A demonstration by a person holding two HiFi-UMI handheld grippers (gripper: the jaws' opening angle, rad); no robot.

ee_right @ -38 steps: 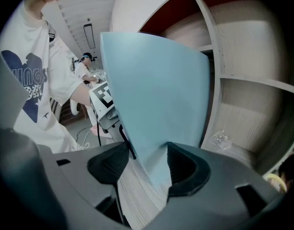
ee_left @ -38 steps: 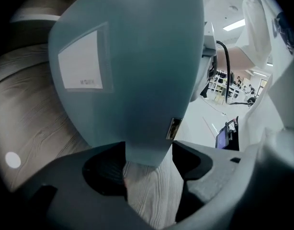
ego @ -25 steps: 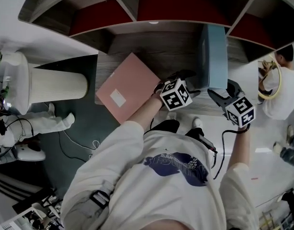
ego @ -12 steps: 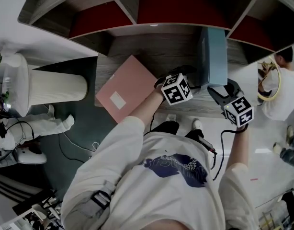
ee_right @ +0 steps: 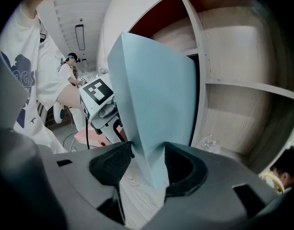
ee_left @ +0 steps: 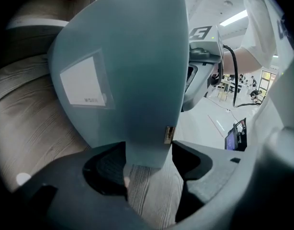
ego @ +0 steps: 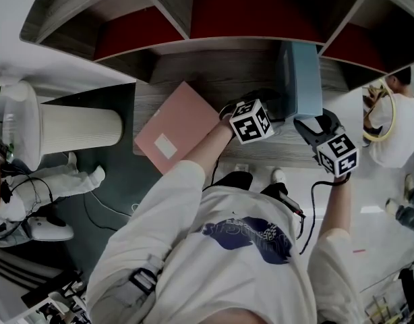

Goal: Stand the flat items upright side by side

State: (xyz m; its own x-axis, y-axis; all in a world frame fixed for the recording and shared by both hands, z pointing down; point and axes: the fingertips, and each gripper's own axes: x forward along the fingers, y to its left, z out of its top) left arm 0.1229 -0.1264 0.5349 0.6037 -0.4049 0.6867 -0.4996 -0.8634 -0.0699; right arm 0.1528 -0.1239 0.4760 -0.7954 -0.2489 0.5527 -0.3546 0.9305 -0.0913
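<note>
- The flat, stiff teal folder (ego: 299, 79) stands upright on the grey wood-grain worktop (ego: 214, 79), at the right, just under the wooden shelf unit (ego: 214, 40) with red-backed compartments. Its long axis runs away from the person.
- The right hand-held gripper (ego: 308, 127) has just been narrowing its jaws, and its pads now clamp the near edge of the teal folder.
- The left hand-held gripper (ego: 273, 110) sits at the folder's other side. The folder's near lower corner fills the gap between its jaw tips, which reads as a second, lighter hold.
- The flat, square pink folder (ego: 176, 130) with a white label lies face up on the worktop, turned diagonally, apart from the teal one and to its left.
- Judged from this, the pink folder has yet to be stood up. It lies to the left of the left hand-held gripper, the nearer one, and the free place is against the teal folder's left face.
</note>
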